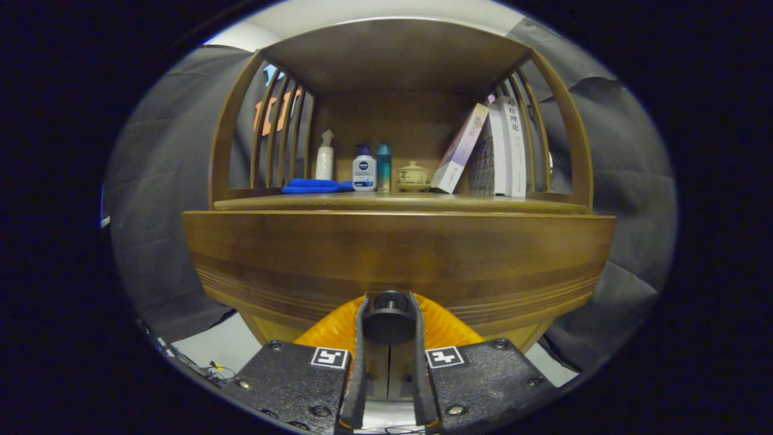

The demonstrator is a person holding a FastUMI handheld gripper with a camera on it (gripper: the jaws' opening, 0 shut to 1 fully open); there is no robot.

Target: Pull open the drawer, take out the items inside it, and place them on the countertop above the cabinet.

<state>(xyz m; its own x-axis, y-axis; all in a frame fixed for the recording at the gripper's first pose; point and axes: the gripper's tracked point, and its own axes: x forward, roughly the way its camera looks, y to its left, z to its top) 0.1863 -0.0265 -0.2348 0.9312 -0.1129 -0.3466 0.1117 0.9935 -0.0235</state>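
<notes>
With your fingers [361, 338] clamped on the drawer knob [388, 318], you're at the opening step. Pull the drawer [398, 260] straight toward you next.

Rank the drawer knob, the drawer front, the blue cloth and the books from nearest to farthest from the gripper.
1. Drawer knob, between the fingers of the gripper, which is shut on it.
2. Drawer front, just beyond the knob.
3. Blue cloth, on the countertop, left.
4. Books, farther back, right.
</notes>
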